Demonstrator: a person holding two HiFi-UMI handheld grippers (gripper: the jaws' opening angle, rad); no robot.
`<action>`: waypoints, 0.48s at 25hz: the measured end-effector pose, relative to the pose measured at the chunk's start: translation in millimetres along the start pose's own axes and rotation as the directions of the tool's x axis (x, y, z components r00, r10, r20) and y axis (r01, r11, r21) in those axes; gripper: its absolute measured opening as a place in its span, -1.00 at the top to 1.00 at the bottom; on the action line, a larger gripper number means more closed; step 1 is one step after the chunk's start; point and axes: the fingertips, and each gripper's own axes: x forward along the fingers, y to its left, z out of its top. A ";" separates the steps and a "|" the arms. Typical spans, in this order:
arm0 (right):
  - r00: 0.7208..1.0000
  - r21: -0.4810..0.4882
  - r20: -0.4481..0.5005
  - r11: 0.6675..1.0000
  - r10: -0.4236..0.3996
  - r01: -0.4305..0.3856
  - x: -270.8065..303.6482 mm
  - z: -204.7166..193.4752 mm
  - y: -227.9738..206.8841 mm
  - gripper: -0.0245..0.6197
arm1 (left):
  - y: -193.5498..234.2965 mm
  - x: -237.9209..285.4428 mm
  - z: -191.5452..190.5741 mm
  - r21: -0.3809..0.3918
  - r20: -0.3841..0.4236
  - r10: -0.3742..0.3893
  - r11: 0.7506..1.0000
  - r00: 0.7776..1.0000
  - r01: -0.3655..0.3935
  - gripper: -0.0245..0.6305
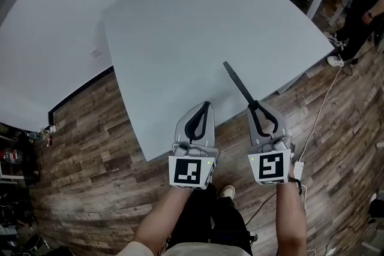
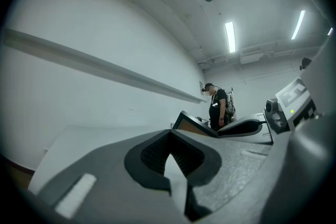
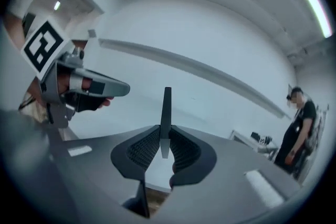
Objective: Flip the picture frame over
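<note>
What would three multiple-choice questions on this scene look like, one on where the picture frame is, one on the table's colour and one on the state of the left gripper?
1. Where is the picture frame?
A. Leaning on the wall
B. Between the right gripper's jaws
C. On a chair

2. What colour is the table?
A. Pale grey
B. Red
C. Green

3. How do the left gripper's jaws stand?
A. Wide apart
B. Clamped on the frame
C. Shut on nothing

Answers:
1 B: the right gripper view shows the frame's edge pinched between the pads.
2 A: the head view shows a pale grey top over the brown wood floor.
3 C: in the head view the tips meet with nothing between them.
</note>
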 end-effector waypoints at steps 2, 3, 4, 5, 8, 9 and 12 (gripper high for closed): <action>1.000 -0.132 -0.013 0.991 -0.026 0.024 2.8 -1.1 3.3 0.66 | 2.3 -0.8 -2.1 0.004 -0.010 0.003 1.000 1.000 -0.003 0.93; 0.999 -0.191 -0.016 0.981 -0.037 0.034 4.1 -2.3 4.6 0.66 | 3.3 -1.7 -4.2 0.009 -0.023 0.004 1.000 1.000 -0.004 0.93; 0.999 -0.242 -0.019 0.970 -0.047 0.040 5.0 -4.4 6.0 0.66 | 4.1 -2.5 -6.1 0.013 -0.035 0.004 1.000 0.999 -0.004 0.93; 0.998 -0.283 -0.025 0.958 -0.055 0.045 5.7 -7.4 7.3 0.66 | 5.1 -2.7 -6.6 0.013 -0.035 0.006 1.000 0.999 -0.006 0.93; 0.996 -0.385 -0.043 0.921 -0.080 0.057 7.5 -18.4 11.9 0.66 | 9.4 -2.0 -5.1 0.001 -0.010 0.020 1.000 1.000 -0.020 0.93; 0.995 -0.417 -0.048 0.907 -0.087 0.059 7.8 -22.2 14.5 0.66 | 10.6 -2.4 -6.0 -0.001 -0.010 0.023 1.000 1.000 -0.023 0.93; 0.995 -0.484 -0.063 0.874 -0.082 0.041 8.6 -32.4 25.0 0.66 | 12.6 -2.7 -8.6 -0.005 -0.014 0.029 1.000 0.999 -0.029 0.93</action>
